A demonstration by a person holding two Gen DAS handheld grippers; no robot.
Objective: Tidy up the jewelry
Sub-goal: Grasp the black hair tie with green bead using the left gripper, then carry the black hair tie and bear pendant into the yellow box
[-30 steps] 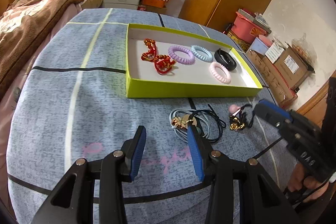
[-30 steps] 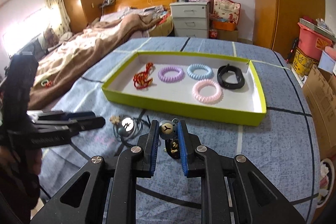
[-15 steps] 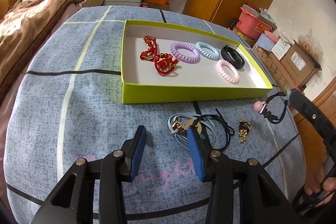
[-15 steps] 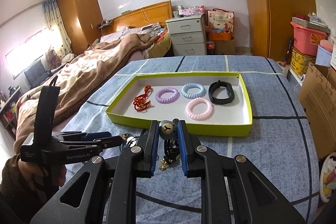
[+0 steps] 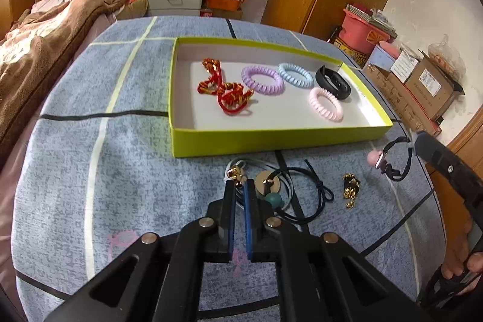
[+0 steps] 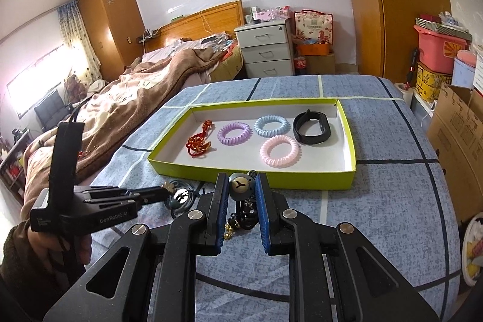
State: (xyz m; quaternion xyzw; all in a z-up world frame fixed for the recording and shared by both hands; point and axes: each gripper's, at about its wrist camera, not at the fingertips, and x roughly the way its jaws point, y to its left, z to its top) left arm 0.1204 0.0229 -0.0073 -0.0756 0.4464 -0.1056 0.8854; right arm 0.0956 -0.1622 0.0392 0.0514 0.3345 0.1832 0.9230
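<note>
A black cord bracelet with a round bear-face charm [image 6: 238,186] is pinched between the blue pads of the right gripper [image 6: 240,208], raised above the blue patterned tablecloth [image 6: 377,201], just short of the shallow lime-green cardboard tray [image 6: 347,175] at 12 o'clock. The left gripper [image 5: 238,195] is pressed nearly together on a pale blue cord necklace [image 5: 241,171], beside a gold chain charm [image 5: 350,190] at 3 o'clock.
</note>
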